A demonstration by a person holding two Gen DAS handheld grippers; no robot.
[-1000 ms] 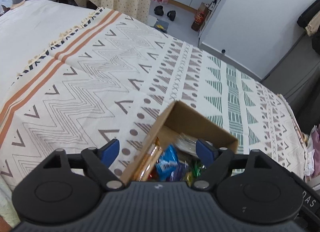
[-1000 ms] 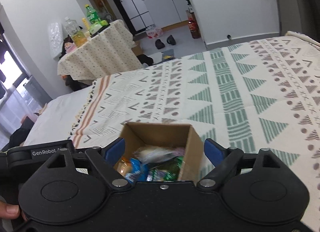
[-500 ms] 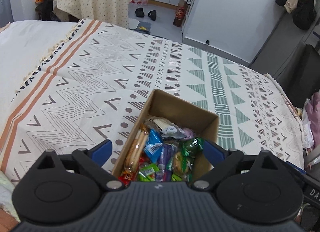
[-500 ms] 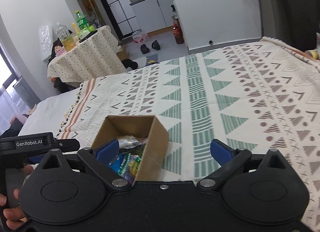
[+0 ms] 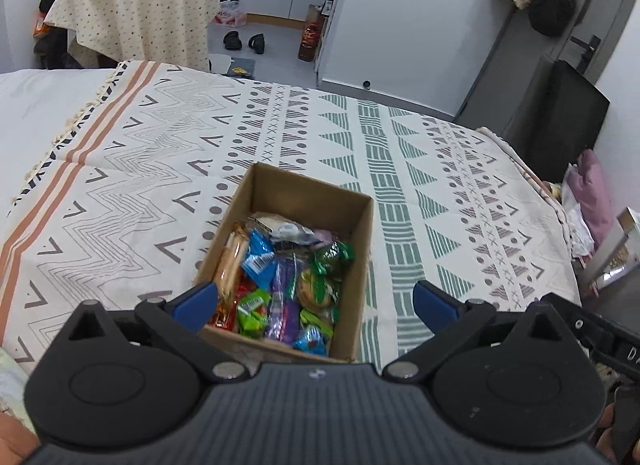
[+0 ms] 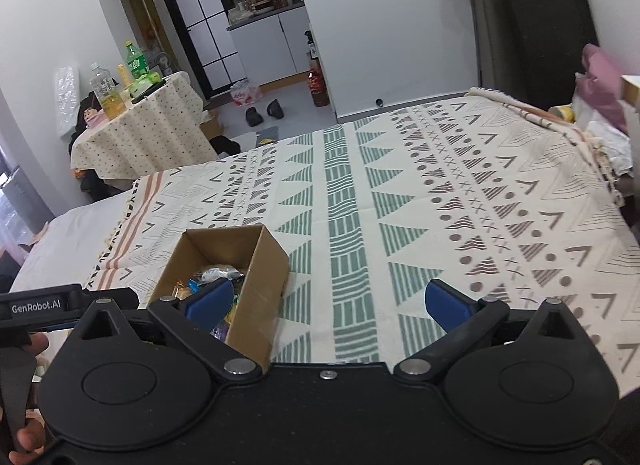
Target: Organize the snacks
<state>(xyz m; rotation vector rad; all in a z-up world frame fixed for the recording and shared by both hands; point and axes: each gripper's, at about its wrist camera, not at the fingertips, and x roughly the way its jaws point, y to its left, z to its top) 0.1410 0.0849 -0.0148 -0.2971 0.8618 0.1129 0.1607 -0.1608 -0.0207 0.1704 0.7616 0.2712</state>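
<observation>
An open cardboard box [image 5: 308, 195] stands on the patterned blanket [image 5: 160, 169], filled with several wrapped snacks [image 5: 280, 277] in blue, green, purple and orange. My left gripper [image 5: 316, 299] hovers above the box's near end. Its jaws are opening, with the box between and below the blue pads and nothing gripped. In the right wrist view the box [image 6: 260, 289] lies at lower left, its snacks [image 6: 216, 273] partly hidden by the left blue pad. My right gripper [image 6: 328, 299] is open over bare blanket beside the box and holds nothing.
The blanket [image 6: 400, 205] covers a bed, with white sheet [image 5: 36, 101] at the left. Beyond the bed stand a cloth-covered table [image 6: 140, 133] with bottles, slippers [image 5: 244, 41] on the floor, and a black cabinet [image 6: 540, 37]. Pink fabric [image 6: 600, 81] lies at the right edge.
Both grippers have pulled back and risen from the box, and their jaws have spread wider. The box now shows whole in the left view and has slid left in the right view.
</observation>
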